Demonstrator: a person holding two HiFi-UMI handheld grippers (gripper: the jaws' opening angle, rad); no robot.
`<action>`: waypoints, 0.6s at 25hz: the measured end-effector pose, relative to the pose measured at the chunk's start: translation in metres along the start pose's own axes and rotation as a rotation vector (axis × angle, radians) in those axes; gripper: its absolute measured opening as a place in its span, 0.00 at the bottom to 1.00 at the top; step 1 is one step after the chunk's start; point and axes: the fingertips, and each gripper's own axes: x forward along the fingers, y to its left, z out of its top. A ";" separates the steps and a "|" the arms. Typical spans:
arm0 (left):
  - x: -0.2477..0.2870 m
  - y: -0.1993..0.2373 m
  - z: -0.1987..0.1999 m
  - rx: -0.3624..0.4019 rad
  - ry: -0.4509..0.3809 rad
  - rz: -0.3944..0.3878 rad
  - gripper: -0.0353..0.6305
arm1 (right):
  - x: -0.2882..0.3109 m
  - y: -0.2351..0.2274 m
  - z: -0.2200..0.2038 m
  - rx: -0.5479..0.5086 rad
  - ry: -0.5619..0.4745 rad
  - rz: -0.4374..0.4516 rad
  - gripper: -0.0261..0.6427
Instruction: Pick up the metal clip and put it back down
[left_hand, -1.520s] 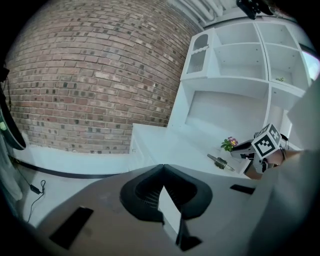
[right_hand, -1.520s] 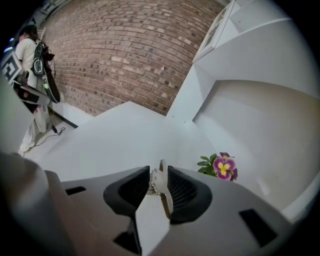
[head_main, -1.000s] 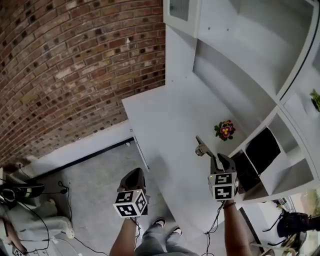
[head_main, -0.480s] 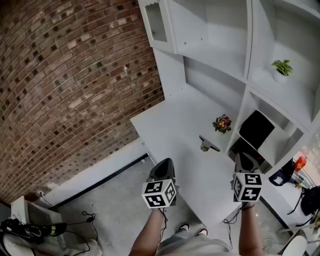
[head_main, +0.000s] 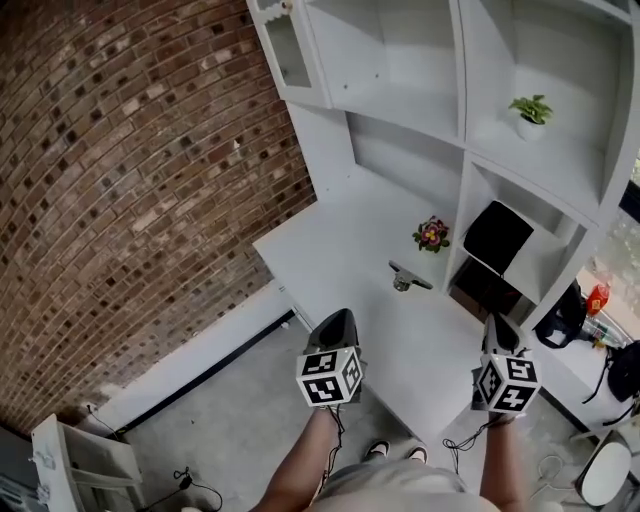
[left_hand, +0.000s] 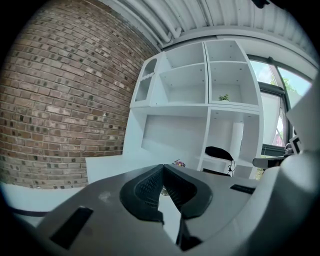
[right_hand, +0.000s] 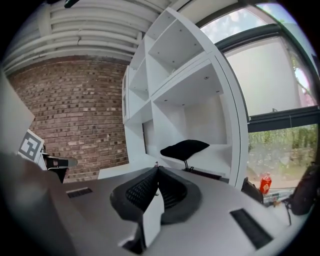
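One bloom-filled flowerpot (head_main: 432, 238) stands near the metal clip (head_main: 407, 279).

— What sort of place is this?
— A study or small office corner, by the look of it. A white desk (head_main: 340, 260) is built into a white shelving unit (head_main: 400, 70) of open cubbies, set against a bare brick wall (head_main: 130, 150).
— Lived in?
— Lightly. There's a potted green plant (head_main: 530, 108) on a shelf and a little pot of flowers (head_main: 432, 235) on the desk. The floor (head_main: 230, 420) is grey concrete, and a big window (right_hand: 272, 75) shows greenery outside.
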 end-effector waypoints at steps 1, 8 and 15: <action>0.000 -0.001 0.000 0.002 0.000 -0.005 0.07 | -0.001 0.001 -0.001 -0.003 0.000 -0.003 0.04; 0.000 -0.005 -0.001 -0.001 0.002 -0.030 0.07 | -0.009 0.010 -0.005 -0.051 0.020 -0.020 0.04; 0.000 -0.003 -0.002 -0.011 0.002 -0.045 0.07 | -0.012 0.014 0.000 -0.072 0.016 -0.034 0.04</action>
